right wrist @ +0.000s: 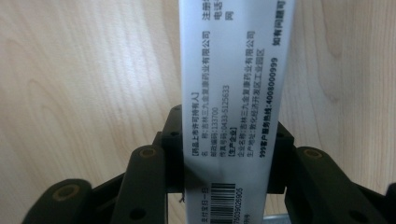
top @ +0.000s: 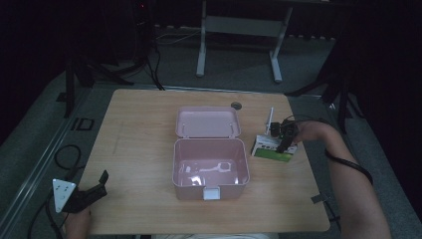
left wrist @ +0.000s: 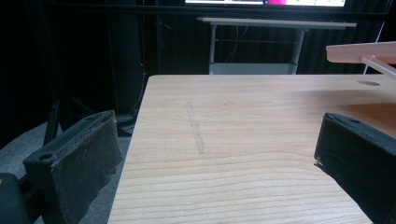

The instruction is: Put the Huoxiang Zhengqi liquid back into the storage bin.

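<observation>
White and green, the medicine box [top: 272,148] is sitting near the worktop's right edge, with the right gripper [top: 284,141] squeezing it. It should lift straight up, then cross into the pink bin [top: 210,186]. The left gripper [top: 99,186] is resting open.

The box [top: 210,167] stands in the middle of the table [top: 139,134], with its lid [top: 207,121] lying open behind it, toward the far edge. Behind the lid, near the far edge, there is a small round hole [top: 236,105] in the table. To the right of the box, just beside it but apart, lies the carton [top: 272,148]. My right gripper [top: 284,140] is on this carton, and my jaws stand on both sides of its narrow face [right wrist: 233,107], touching it. My left gripper [top: 87,195] is well apart from all this, at the near left corner of the table, left and a little before the box.
</observation>
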`<state>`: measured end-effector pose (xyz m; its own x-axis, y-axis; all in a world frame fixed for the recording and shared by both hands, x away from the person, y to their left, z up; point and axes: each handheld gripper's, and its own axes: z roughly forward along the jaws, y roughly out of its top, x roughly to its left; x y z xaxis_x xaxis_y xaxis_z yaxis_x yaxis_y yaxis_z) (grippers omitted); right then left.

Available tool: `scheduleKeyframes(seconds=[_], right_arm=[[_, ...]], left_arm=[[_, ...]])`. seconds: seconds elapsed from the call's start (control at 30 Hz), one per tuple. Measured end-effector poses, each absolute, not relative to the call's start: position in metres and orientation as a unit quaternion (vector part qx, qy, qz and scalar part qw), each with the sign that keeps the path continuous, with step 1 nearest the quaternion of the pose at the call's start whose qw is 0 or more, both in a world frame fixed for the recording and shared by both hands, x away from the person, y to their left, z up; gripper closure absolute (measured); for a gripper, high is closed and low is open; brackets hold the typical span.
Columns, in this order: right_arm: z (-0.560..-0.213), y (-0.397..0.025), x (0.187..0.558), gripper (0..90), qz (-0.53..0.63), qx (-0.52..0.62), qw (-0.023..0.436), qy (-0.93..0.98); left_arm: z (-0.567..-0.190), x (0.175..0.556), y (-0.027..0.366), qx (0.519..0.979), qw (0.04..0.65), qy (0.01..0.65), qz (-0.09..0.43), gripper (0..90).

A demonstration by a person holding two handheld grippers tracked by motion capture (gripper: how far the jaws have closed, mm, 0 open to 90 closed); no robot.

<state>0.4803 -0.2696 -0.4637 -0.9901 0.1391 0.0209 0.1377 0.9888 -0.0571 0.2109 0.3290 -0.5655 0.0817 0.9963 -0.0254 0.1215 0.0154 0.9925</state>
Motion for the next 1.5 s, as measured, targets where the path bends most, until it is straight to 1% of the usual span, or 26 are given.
scheduleKeyframes(seconds=[0.17, 0.8, 1.13, 1.4, 1.43, 1.5], right_arm=[[-0.458, -0.271, 0.473, 61.8, 0.014, -0.061, 0.014, -0.998], [-0.44, -0.277, 0.413, 62.2, 0.01, -0.051, 0.006, -0.999], [-0.418, -0.279, 0.401, 62.3, 0.015, -0.063, -0.012, -0.998], [-0.367, -0.277, 0.39, 62.3, 0.0, -0.063, -0.034, -0.997], [-0.367, -0.277, 0.39, 62.3, 0.0, -0.063, -0.034, -0.997], [-0.349, -0.273, 0.387, 62.4, -0.006, -0.066, -0.039, -0.997]], left_arm=[[-0.565, 0.211, 0.329, 0.545, 0.494, 0.513, 0.443, 0.3], [-0.565, 0.211, 0.329, 0.545, 0.492, 0.514, 0.443, 0.3], [-0.565, 0.211, 0.328, 0.545, 0.492, 0.514, 0.443, 0.3], [-0.565, 0.211, 0.328, 0.544, 0.492, 0.515, 0.443, 0.3], [-0.565, 0.211, 0.328, 0.544, 0.492, 0.515, 0.443, 0.3], [-0.565, 0.211, 0.329, 0.544, 0.492, 0.515, 0.443, 0.3]])
